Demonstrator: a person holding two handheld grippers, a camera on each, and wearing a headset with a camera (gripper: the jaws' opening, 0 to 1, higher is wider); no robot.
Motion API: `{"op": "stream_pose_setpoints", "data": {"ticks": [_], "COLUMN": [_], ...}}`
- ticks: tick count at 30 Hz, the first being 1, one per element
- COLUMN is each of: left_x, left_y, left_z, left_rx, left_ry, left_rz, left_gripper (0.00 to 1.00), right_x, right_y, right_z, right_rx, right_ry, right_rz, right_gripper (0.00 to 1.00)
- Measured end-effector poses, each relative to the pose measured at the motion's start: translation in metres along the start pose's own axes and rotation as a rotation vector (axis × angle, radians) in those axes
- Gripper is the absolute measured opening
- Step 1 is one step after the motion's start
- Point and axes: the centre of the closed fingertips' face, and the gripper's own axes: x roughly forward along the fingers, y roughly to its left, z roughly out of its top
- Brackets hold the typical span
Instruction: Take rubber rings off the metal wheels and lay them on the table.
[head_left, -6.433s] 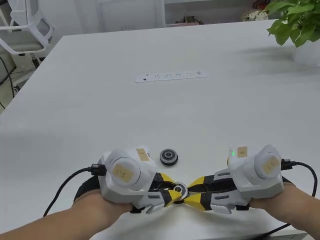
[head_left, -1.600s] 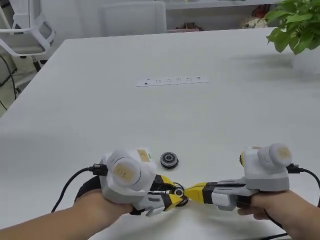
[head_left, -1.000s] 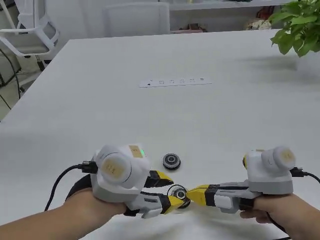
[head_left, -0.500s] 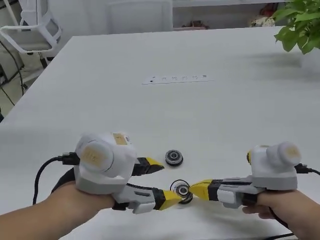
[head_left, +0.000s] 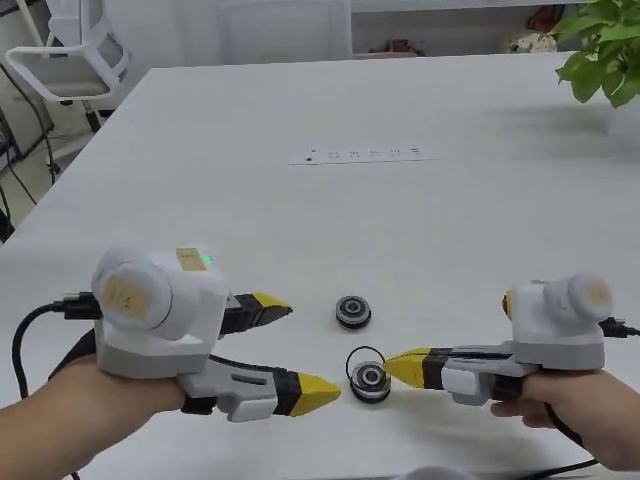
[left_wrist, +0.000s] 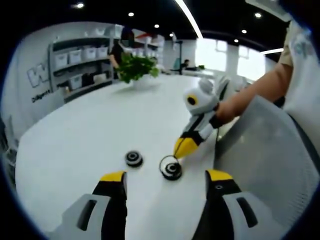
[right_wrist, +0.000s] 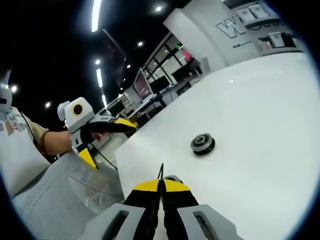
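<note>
A small metal wheel (head_left: 370, 382) lies on the white table (head_left: 300, 220), and a thin black rubber ring (head_left: 365, 354) loops up from its top. My right gripper (head_left: 392, 366) is shut on that ring, pinching its right side; in the right gripper view the ring (right_wrist: 161, 172) rises as a thin strand between the closed jaws. My left gripper (head_left: 300, 350) stands open to the left of the wheel, touching nothing. A second wheel (head_left: 352, 311), with its ring on, lies a little farther back. The left gripper view shows both wheels (left_wrist: 171, 171) (left_wrist: 133, 158) ahead of its spread jaws.
A white power strip (head_left: 362, 155) lies at mid-table. A potted plant (head_left: 605, 50) stands at the far right corner, and an office chair (head_left: 70, 60) beyond the far left corner. A black cable (head_left: 30, 340) trails from the left gripper near the table's front edge.
My left gripper has opened, let go of the near wheel and drawn back to the left. The wheel now rests on the table, and the right gripper still pinches the ring.
</note>
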Motion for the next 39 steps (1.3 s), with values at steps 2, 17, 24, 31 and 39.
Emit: {"op": "stream_pose_setpoints", "data": {"ticks": [2, 17, 24, 31, 39], "left_x": [-0.003, -0.016, -0.023, -0.029, -0.031], "left_y": [0.000, 0.003, 0.008, 0.011, 0.012], "left_z": [-0.002, -0.008, -0.011, -0.013, -0.014], "left_rx": [-0.003, -0.026, -0.048, -0.064, -0.077], "left_ry": [0.004, 0.008, 0.000, -0.004, -0.005], "left_rz": [0.004, 0.023, 0.045, 0.063, 0.072], "left_gripper": [0.66, 0.78, 0.81, 0.83, 0.84], "right_x": [0.000, 0.010, 0.019, 0.031, 0.041], "right_y": [0.002, 0.012, 0.011, 0.014, 0.013], "right_z": [0.002, 0.019, 0.026, 0.028, 0.034], "right_rx": [-0.004, -0.066, -0.087, -0.114, -0.137], "right_ry": [0.002, 0.038, 0.051, 0.086, 0.109], "right_rz": [0.003, 0.029, 0.047, 0.062, 0.070], "right_gripper": [0.00, 0.00, 0.00, 0.00, 0.00]}}
